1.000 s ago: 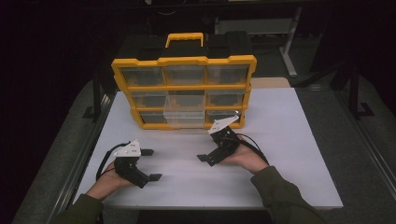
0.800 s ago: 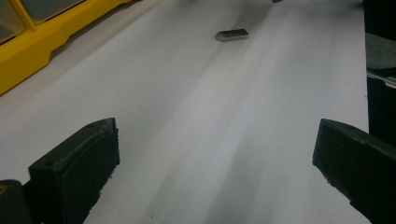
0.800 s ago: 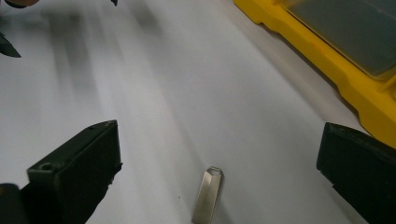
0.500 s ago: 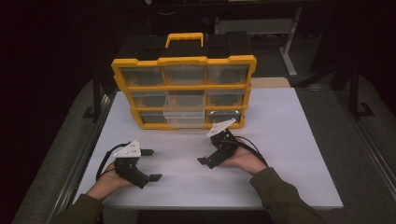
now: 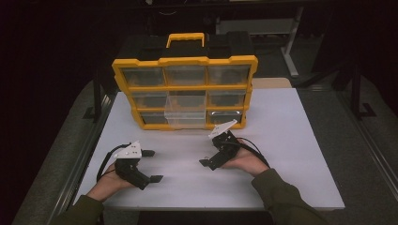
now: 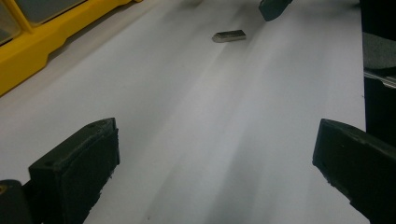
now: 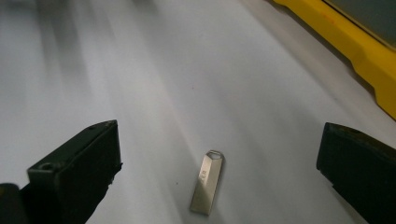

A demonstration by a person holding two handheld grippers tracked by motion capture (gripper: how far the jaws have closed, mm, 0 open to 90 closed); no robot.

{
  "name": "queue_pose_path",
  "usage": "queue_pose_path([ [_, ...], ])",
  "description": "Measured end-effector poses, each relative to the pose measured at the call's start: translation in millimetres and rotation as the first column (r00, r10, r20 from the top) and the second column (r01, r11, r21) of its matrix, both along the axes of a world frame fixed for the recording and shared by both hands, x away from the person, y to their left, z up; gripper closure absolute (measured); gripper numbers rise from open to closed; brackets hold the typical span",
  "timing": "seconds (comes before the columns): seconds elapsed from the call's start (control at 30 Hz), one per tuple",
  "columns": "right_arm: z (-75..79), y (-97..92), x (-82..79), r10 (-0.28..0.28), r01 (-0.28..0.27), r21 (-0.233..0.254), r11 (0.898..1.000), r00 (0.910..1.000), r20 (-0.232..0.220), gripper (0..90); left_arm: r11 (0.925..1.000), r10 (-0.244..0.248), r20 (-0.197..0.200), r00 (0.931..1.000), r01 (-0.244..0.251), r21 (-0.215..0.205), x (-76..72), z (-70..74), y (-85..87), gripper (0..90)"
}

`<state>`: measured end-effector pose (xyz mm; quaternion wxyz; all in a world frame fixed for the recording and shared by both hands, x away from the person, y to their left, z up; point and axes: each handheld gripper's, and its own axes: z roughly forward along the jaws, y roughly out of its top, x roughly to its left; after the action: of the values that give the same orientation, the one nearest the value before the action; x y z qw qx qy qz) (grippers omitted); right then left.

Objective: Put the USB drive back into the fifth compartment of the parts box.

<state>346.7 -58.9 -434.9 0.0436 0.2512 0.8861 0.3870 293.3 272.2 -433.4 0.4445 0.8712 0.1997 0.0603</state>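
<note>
While the small flat silver metal stick [image 7: 206, 182] lies untouched on the white table [image 5: 291, 140] | right tool [image 7: 219, 158] wide open over it, holds nothing | left tool [image 6: 215, 154] wide open, holds nothing | pick-up not yet done

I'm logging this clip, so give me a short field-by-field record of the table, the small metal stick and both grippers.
surface: white table top
storage: yellow plastic organizer with clear drawers, standing at the far side, one middle drawer pulled out
item: small flat silver metal USB stick, lying flat on the table
right hand-held gripper: open, jaws either side of the stick, not touching it
left hand-held gripper: open, holding nothing
</note>
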Motion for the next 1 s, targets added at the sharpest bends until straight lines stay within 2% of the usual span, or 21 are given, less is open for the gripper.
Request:
queue_pose_path([
  [0.17, -5.0, 1.2, -1.1, 0.011, -0.012, -0.022, 1.0, 0.9999, -0.01, 1.5, 1.0, 0.0, 0.0, 1.0, 0.0, 0.0, 0.0, 0.0, -0.1, 0.0],
  [0.4, -6.2, 1.8, -1.9, 0.01, -0.01, -0.057, 0.998, 0.9999, -0.004, 11.7, 1.0, 0.001, 0.002, 1.0, -0.001, -0.002, 0.1, 0.3, 0.5, 0.0],
  [0.67, -6.0, 2.5, -3.3, 0.017, -0.018, -0.062, 0.998, 0.9997, -0.016, 18.3, 1.0, 0.003, 0.003, 1.0, -0.003, -0.003, -0.1, 0.6, 0.8, 0.0],
  [0.7, -5.5, 2.3, -3.4, 0.024, -0.025, -0.062, 0.998, 0.9996, -0.011, 25.2, 1.0, 0.005, 0.002, 1.0, -0.005, -0.005, -0.4, 0.8, 0.7, 0.0],
  [1.0, -5.5, 0.5, -2.2, 0.032, -0.033, -0.075, 0.997, 0.9992, -0.025, 40.2, 1.0, 0.002, 0.003, 1.0, -0.002, -0.004, 0.1, 0.5, 0.8, 0.0],
])
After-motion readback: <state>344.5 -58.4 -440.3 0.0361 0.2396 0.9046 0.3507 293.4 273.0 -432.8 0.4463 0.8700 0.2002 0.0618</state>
